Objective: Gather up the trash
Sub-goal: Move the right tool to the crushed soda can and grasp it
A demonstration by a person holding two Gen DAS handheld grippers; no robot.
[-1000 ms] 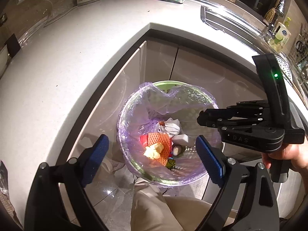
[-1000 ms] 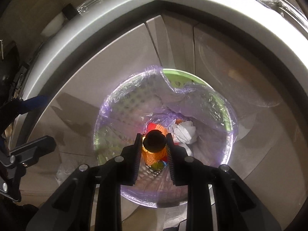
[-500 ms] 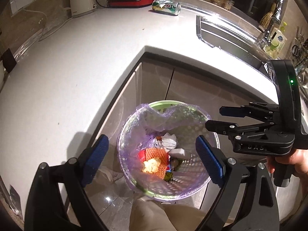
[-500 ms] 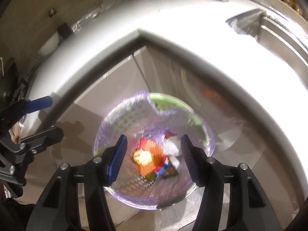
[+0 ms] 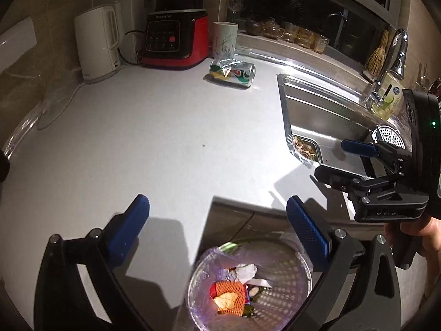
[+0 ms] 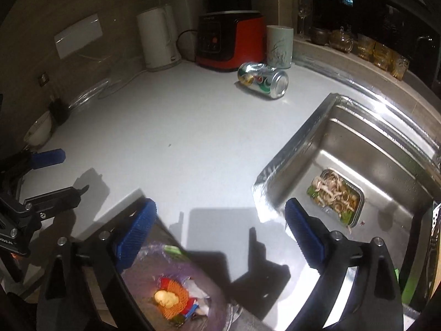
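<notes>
A crushed green and silver drink can (image 5: 233, 71) lies on its side on the white counter (image 5: 154, 138) at the back, near the red blender; it also shows in the right wrist view (image 6: 263, 80). A bin lined with a purple bag (image 5: 278, 273) stands on the floor below the counter corner, holding an orange net, paper and scraps (image 5: 230, 295); it shows in the right wrist view too (image 6: 154, 251). My left gripper (image 5: 217, 231) is open and empty above the bin and counter edge. My right gripper (image 6: 220, 231) is open and empty above the counter corner.
A steel sink (image 6: 355, 149) lies to the right with a metal tray of food scraps (image 6: 335, 194) in it. A white kettle (image 5: 96, 44), a red blender base (image 5: 176, 41) and a white cup (image 5: 223, 40) stand at the back. A tap (image 5: 391, 63) stands behind the sink.
My right gripper opened and dropped a dark round item into the bin. Both grippers then rose and tilted up from the bin toward the counter.
</notes>
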